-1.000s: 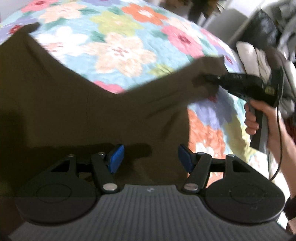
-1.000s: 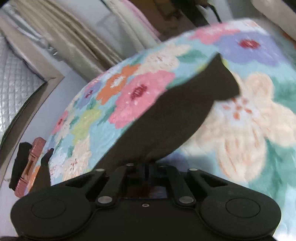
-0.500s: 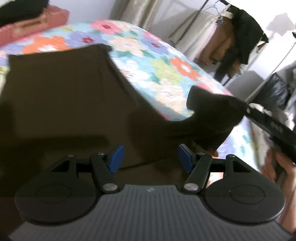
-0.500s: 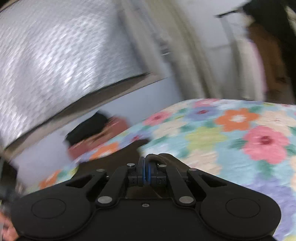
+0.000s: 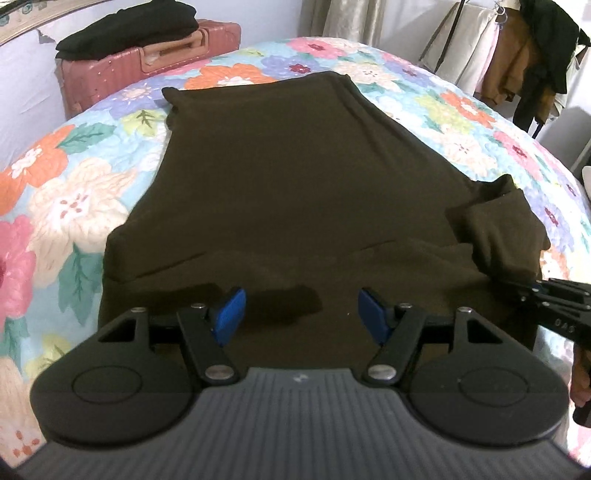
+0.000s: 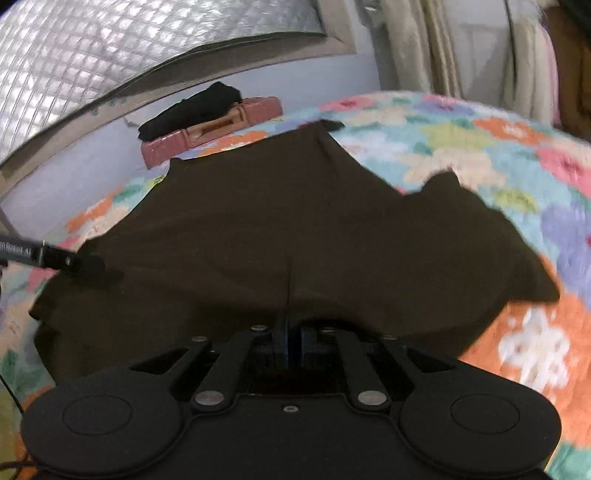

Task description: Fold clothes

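A dark olive T-shirt [image 5: 288, 177] lies spread on the flowered bedspread [image 5: 66, 206], its hem toward the far side. My left gripper [image 5: 301, 315] hovers open over the shirt's near edge, with nothing between its blue pads [image 5: 231, 314]. The right sleeve [image 5: 498, 236] is folded inward onto the body. My right gripper [image 5: 517, 288] comes in from the right at that sleeve's edge. In the right wrist view its jaws [image 6: 292, 343] are nearly together and starting to open, the cloth [image 6: 288, 229] still pinched at their tips. The left gripper [image 6: 88, 266] shows at the left.
A pink suitcase [image 5: 147, 62] with folded black clothes [image 5: 129, 33] on top stands beyond the bed's far left corner. Hanging garments [image 5: 524, 55] and curtains [image 5: 343, 18] line the far right. A hand [image 5: 580, 376] holds the right gripper's handle.
The right gripper carried the sleeve from out over the bedspread inward onto the shirt body. The left view swung to take in the whole shirt; its jaws stayed open.
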`<state>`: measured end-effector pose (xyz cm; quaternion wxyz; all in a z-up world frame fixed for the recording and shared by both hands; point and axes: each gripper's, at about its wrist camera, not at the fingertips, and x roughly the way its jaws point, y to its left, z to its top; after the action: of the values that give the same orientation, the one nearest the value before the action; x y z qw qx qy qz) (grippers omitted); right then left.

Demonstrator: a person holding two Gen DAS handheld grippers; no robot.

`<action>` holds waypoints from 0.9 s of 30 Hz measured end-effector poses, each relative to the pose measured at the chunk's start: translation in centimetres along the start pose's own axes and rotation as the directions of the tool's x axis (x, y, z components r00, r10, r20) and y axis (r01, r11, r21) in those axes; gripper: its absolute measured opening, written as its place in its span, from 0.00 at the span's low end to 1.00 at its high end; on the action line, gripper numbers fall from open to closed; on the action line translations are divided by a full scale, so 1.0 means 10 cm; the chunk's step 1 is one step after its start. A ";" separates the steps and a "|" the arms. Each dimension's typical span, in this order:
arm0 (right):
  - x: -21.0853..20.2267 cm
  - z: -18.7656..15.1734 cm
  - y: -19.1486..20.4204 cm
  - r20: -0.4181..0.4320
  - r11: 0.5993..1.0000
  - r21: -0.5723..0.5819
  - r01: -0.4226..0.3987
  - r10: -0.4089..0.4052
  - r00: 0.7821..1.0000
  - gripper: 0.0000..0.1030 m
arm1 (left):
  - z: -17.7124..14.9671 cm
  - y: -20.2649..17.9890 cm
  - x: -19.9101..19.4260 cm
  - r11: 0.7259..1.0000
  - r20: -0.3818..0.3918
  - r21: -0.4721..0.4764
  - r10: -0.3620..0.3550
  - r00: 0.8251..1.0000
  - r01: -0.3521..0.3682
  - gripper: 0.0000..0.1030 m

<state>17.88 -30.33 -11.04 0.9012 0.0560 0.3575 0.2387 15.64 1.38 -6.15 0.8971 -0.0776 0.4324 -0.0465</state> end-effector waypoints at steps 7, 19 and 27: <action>-0.35 -0.02 -0.39 0.084 0.961 0.272 -0.051 0.029 0.996 0.38 | -0.13 0.12 -0.01 0.997 0.090 -0.073 0.016 0.996 -0.009 0.65; -0.35 -0.20 -1.59 0.210 0.669 0.742 -0.038 -0.178 0.961 0.63 | -0.18 0.22 0.16 0.996 0.045 -0.074 -0.053 0.998 0.056 0.65; -0.41 0.04 -1.24 0.256 0.803 0.592 0.067 -0.266 0.929 0.13 | -0.19 0.15 0.14 0.997 0.057 -0.029 -0.075 0.996 0.076 0.65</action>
<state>20.43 -43.19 -11.53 0.9062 0.3308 0.2619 0.0262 15.10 2.43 -8.65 0.9052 -0.1093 0.4044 -0.0715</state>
